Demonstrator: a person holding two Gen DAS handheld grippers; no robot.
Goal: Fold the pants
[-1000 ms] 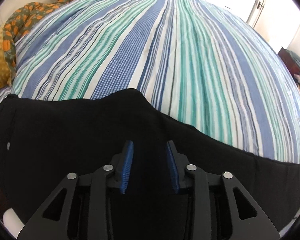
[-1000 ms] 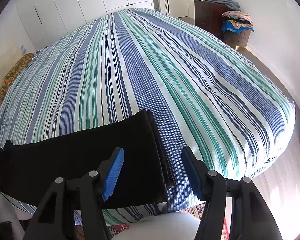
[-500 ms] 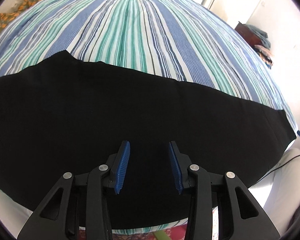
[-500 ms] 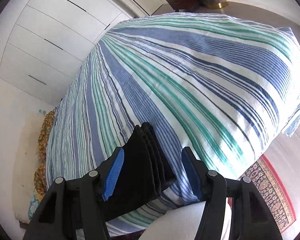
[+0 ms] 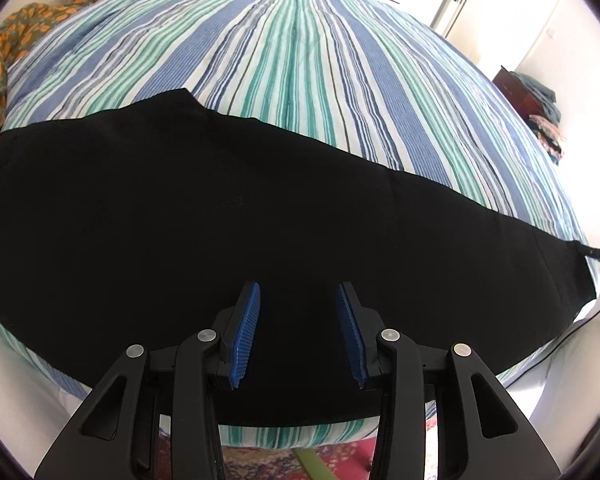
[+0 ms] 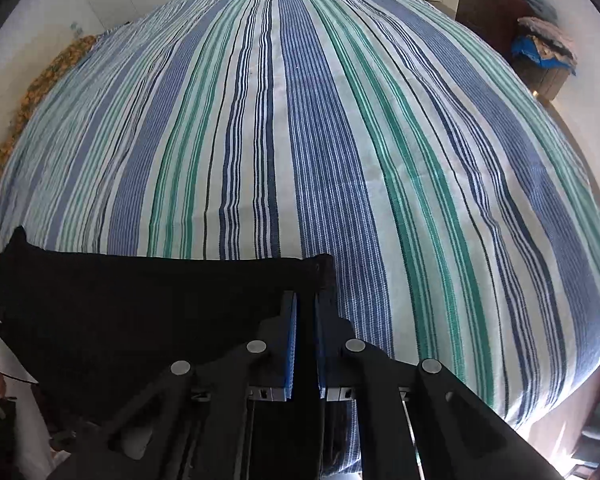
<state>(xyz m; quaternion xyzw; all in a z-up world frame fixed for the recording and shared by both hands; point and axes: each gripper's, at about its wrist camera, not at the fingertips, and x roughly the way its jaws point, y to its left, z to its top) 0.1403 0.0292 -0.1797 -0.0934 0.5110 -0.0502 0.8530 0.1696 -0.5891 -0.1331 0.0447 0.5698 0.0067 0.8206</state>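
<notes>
No text, label, brand, number or sign can be read in either view.
</notes>
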